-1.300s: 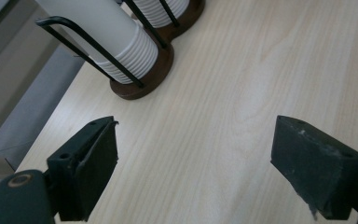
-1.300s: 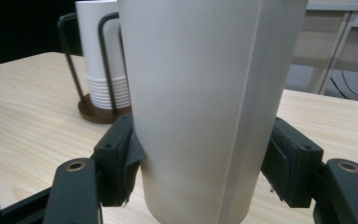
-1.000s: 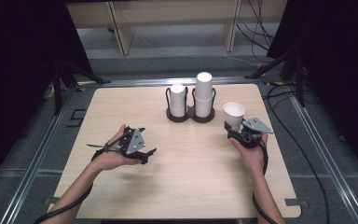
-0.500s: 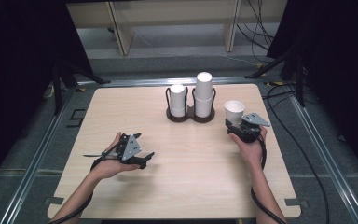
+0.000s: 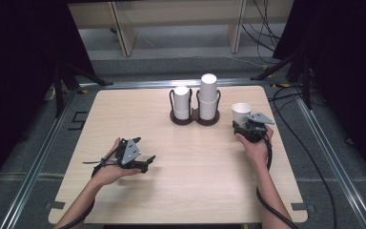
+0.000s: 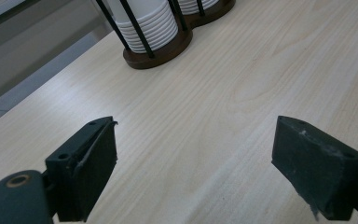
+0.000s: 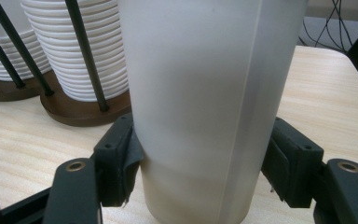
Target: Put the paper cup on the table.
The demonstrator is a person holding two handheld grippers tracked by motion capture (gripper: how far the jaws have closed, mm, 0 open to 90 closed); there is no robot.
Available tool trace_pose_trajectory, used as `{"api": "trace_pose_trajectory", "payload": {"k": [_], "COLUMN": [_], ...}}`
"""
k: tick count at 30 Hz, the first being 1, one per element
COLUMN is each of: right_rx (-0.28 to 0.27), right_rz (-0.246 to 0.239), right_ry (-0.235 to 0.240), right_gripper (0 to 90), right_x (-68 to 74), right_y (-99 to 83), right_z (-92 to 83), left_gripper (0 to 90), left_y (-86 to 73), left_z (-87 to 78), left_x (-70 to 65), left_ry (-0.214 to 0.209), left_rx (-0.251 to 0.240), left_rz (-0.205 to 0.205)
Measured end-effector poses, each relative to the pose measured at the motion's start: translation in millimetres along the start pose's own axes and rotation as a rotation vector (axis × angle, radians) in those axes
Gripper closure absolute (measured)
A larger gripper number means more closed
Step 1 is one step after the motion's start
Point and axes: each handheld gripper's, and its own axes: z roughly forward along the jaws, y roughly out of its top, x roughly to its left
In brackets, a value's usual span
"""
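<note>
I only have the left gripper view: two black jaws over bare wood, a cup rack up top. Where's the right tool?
Observer: The right tool is shut on a single white cup, to the right of the rack in the high view.
Operator: Cup upright?
Observer: Yes, mouth up, seen from above.
Operator: Rack contents?
Observer: Two stacks of white cups; the right stack stands taller than the left stack.
Operator: My tool?
Observer: The left tool is open, holding nothing, near the table's front-left.

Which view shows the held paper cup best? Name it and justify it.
The high view: the whole paper cup stands upright, mouth up, in the right gripper. The right gripper view gives just its wall pinched between the jaws.
</note>
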Motion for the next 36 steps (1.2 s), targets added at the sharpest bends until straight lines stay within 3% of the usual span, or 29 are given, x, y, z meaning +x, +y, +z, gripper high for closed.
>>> {"api": "trace_pose_trajectory", "payload": {"k": [4, 5, 7, 12, 13, 18, 22, 26, 29, 33, 36], "right_rx": [-0.001, 0.018, 0.018, 0.042, 0.033, 0.058, 0.052, 0.064, 0.072, 0.074, 0.076], "right_rz": [-0.013, 0.032, -0.003, 0.026, -0.012, 0.017, -0.017, -0.007, -0.012, -0.003, -0.004], "right_ry": [-0.019, -0.019, -0.023, -0.039, -0.036, -0.032, -0.043, -0.029, -0.05, -0.032, -0.044], "right_gripper": [34.9, 34.8, 34.9, 34.7, 34.7, 34.6, 34.4, 34.3, 33.9, 33.3, 32.9], "right_x": [-1.3, 2.8, 0.5, 4.3, 1.0, 2.9, 0.4, -0.2, -0.8, -1.1, -0.8], "right_y": [0.5, 0.7, 0.8, -1.7, -2.4, -5.3, -5.4, -5.1, -5.5, -5.2, -5.5], "right_z": [3.0, 1.6, 3.5, 4.9, 7.2, 10.1, 11.5, 11.7, 12.3, 12.2, 11.9], "left_gripper": [13.5, 13.5, 13.5, 13.5, 13.5, 13.5, 13.5, 13.5, 13.5, 13.5, 13.4], "left_y": [-2.0, -2.1, -2.2, -1.1, -1.2, -0.8, -2.3, -3.3, -3.8, -3.8, -3.6], "left_z": [0.5, 0.6, 1.0, 1.4, 2.1, 0.2, 1.3, 2.2, 2.5, 3.6, 3.5], "left_x": [2.0, 2.0, 2.0, 3.0, 3.0, 4.6, 4.1, 3.6, 3.3, 3.4, 2.9], "left_ry": [0.006, 0.004, 0.006, 0.006, 0.005, 0.008, 0.007, 0.002, 0.006, 0.005, 0.007], "left_rx": [0.003, 0.002, -0.001, 0.0, -0.011, -0.005, -0.009, -0.003, -0.004, -0.009, -0.008], "left_rz": [-0.006, -0.013, -0.017, -0.011, -0.022, -0.018, -0.021, -0.025, -0.03, -0.039, -0.032]}}
